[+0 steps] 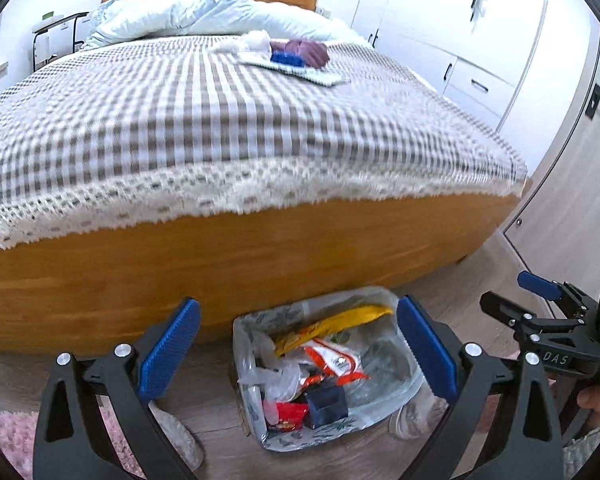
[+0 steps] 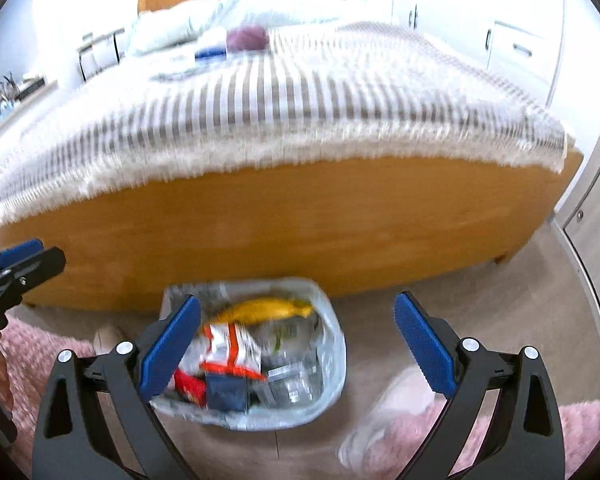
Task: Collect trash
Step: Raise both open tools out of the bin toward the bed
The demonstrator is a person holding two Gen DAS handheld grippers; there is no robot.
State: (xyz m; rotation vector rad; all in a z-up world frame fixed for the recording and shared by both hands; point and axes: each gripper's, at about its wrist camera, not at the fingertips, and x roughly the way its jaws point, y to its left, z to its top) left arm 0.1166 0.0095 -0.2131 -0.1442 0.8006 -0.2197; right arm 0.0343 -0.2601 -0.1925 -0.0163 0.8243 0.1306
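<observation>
The trash bin (image 1: pixel 327 364), lined with a clear bag and stuffed with wrappers, sits on the floor right up against the foot of the bed (image 1: pixel 236 256). Left gripper (image 1: pixel 298 354) and right gripper (image 2: pixel 298 346) both hover above it, jaws spread wide with nothing in them.

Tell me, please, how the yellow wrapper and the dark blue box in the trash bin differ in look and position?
The yellow wrapper is long, flat and crumpled, lying near the bin's far side by the bed; the dark blue box is compact and squarish, sitting at the near side. The wrapper is bright, the box dark. Both rest on top of the trash inside the lined trash bin.
</observation>
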